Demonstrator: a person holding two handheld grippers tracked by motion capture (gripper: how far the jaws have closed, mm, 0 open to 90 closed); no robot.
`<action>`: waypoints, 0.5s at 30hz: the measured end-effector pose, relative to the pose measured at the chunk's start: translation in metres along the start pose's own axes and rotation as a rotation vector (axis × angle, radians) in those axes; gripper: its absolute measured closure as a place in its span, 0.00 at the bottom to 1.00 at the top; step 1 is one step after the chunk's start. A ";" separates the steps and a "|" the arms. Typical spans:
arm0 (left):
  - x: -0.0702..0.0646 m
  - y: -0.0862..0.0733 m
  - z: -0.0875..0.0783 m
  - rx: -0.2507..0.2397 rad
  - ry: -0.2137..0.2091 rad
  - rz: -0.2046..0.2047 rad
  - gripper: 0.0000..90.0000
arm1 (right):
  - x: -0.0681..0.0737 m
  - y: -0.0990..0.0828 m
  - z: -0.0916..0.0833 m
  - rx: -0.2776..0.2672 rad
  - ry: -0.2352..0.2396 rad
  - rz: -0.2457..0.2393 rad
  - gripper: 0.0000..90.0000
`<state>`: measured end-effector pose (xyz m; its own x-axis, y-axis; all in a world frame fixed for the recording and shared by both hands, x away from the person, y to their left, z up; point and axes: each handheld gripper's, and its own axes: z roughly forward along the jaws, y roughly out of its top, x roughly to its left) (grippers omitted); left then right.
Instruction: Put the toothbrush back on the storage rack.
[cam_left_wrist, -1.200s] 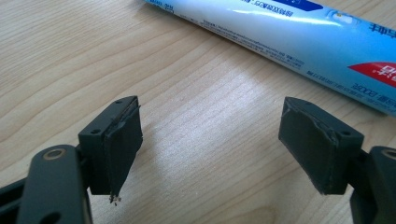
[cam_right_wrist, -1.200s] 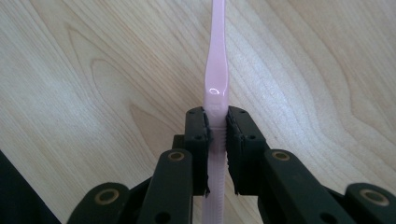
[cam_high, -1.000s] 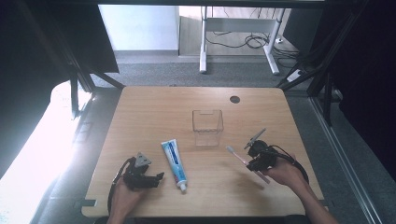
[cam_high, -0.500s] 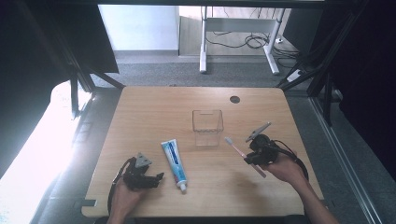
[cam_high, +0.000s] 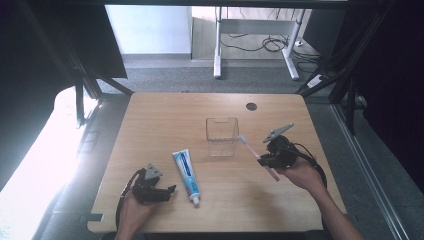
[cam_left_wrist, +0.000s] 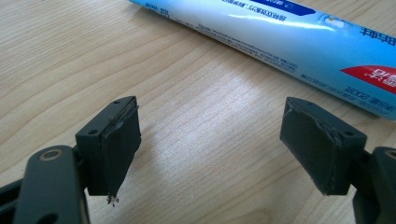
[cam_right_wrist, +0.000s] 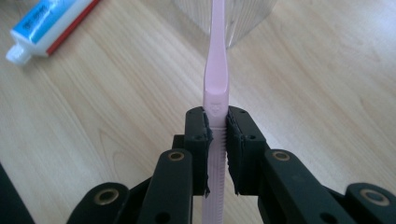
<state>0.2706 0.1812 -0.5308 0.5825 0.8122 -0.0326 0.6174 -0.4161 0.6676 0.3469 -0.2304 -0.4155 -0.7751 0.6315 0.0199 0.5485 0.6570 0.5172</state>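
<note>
my table (cam_high: 165, 120) is pale wood with a dark round hole (cam_high: 251, 106) near its far edge, at about one o'clock. past it, at twelve, a strip of grey carpet (cam_high: 200, 77), then a white wall panel (cam_high: 150, 27) and a light wood floor. a white desk frame (cam_high: 252, 47) stands there with black cables (cam_high: 265, 42) tangled between its legs. black struts (cam_high: 95, 75) slant down at ten and at two. strong daylight (cam_high: 35, 155) washes the floor at nine; at three it is dark.
</note>
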 end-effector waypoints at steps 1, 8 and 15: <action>0.000 0.000 0.000 0.001 -0.001 0.000 0.23 | 0.000 0.001 -0.001 -0.006 -0.004 0.007 0.88; 0.000 0.000 0.000 -0.009 -0.019 0.004 0.21 | -0.001 0.008 0.000 -0.054 -0.004 0.011 0.88; -0.001 0.001 0.000 -0.013 -0.027 0.002 0.18 | -0.001 0.017 0.002 -0.088 0.011 0.024 0.88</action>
<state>0.2704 0.1797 -0.5304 0.5980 0.7999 -0.0509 0.6092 -0.4124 0.6774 0.3580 -0.2192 -0.4088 -0.7658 0.6417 0.0417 0.5373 0.6029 0.5897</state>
